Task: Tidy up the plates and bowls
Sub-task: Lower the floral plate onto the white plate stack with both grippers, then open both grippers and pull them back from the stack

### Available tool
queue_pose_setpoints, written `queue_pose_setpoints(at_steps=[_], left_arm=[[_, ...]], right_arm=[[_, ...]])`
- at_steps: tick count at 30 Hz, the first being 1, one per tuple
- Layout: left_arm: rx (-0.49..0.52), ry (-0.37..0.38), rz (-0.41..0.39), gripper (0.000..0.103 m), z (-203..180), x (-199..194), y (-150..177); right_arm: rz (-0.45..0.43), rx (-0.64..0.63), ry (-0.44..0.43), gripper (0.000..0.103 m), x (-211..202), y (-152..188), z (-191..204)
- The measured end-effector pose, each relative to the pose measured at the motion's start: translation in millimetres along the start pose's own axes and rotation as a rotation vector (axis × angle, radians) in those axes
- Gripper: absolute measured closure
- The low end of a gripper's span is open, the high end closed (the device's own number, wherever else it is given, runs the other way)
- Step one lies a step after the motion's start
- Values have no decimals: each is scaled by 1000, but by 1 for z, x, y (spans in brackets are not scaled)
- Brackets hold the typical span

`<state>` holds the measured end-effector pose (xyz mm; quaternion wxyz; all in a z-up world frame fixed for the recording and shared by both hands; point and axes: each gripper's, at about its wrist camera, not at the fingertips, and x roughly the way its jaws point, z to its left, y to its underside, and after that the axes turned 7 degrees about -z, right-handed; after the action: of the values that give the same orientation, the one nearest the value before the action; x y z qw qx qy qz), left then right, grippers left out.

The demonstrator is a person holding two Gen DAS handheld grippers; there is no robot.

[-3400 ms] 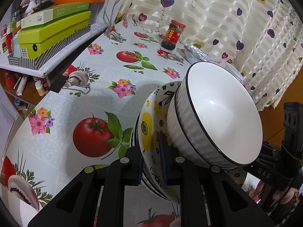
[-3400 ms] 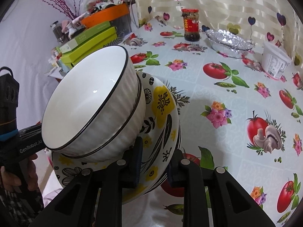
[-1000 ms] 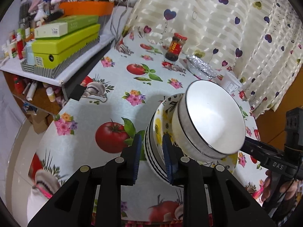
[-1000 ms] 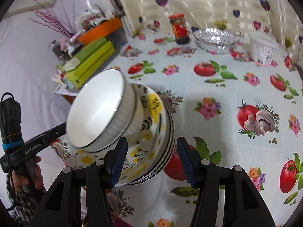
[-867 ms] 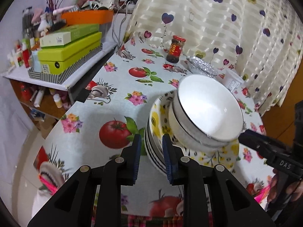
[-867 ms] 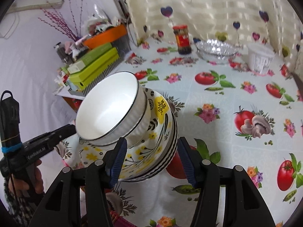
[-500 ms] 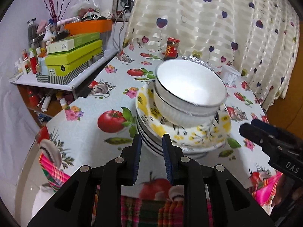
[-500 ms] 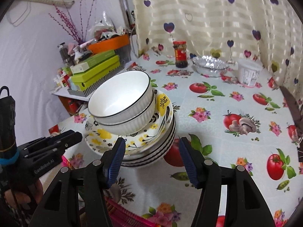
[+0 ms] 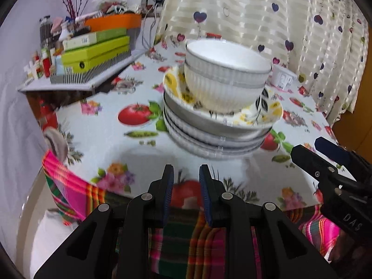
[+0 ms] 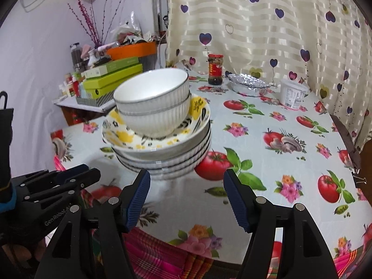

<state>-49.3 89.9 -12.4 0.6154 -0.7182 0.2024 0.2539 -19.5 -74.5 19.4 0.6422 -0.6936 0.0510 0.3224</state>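
Bowls (image 10: 151, 100) nest on stacked plates (image 10: 162, 153) near the table (image 10: 290, 162) front edge; left gripper (image 9: 186, 186) narrowly parted, right gripper (image 10: 188, 197) wide, both empty, leaving the pile freestanding.

Even, soft indoor light. Curtain (image 10: 255, 23) glows pale from 12 to 2 o'clock. Soft shadow under the stack of dishes (image 10: 160, 144) toward 6 o'clock. Left wrist view motion-blurred throughout; right sharper. Fisheye bending, dark corners in both views.
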Motion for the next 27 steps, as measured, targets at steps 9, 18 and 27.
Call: queue_pose_setpoints(at_steps=[9, 18, 27], left_arm=[[26, -17, 57, 79, -7, 19, 23], [42, -4, 43, 79, -9, 26, 24], [49, -14, 27, 79, -11, 29, 24]], right_arm=[[83, 29, 33, 37, 15, 28, -3], [136, 60, 54, 37, 28, 40, -10], [171, 83, 67, 36, 39, 46, -17]])
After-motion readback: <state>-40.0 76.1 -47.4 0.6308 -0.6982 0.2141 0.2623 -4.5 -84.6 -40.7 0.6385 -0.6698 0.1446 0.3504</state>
